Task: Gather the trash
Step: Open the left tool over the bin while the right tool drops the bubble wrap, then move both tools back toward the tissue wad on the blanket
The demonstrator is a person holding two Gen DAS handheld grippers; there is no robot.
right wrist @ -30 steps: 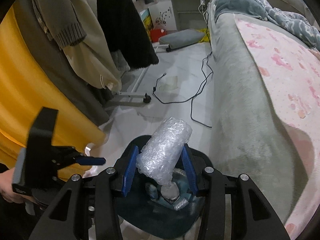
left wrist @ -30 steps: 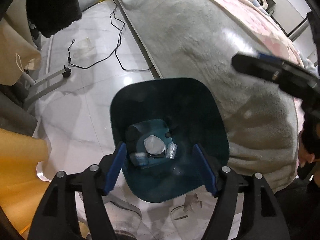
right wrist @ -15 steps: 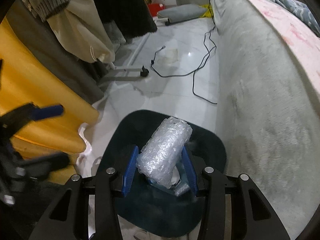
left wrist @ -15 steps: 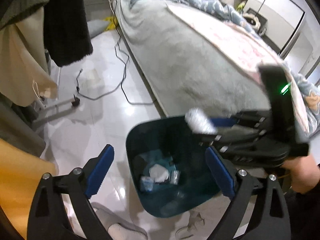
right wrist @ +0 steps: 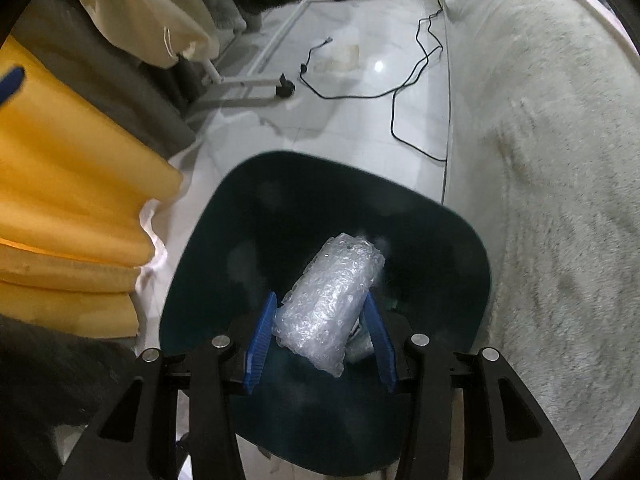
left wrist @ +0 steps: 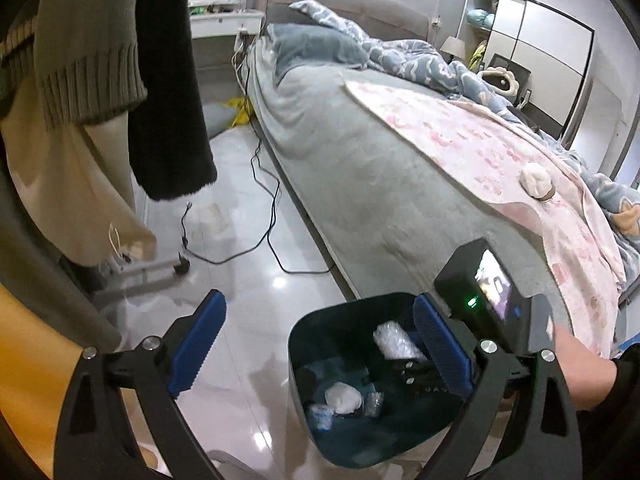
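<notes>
Dark teal bin (right wrist: 224, 240), clear bubble wrap (right wrist: 328, 304).

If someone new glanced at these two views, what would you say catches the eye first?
Most striking is the bubble wrap roll clamped in the right gripper, held inside the mouth of the dark teal bin. In the left view, the left gripper hangs open above that bin, where small white scraps lie at the bottom. Beside it runs the big grey bed.
</notes>
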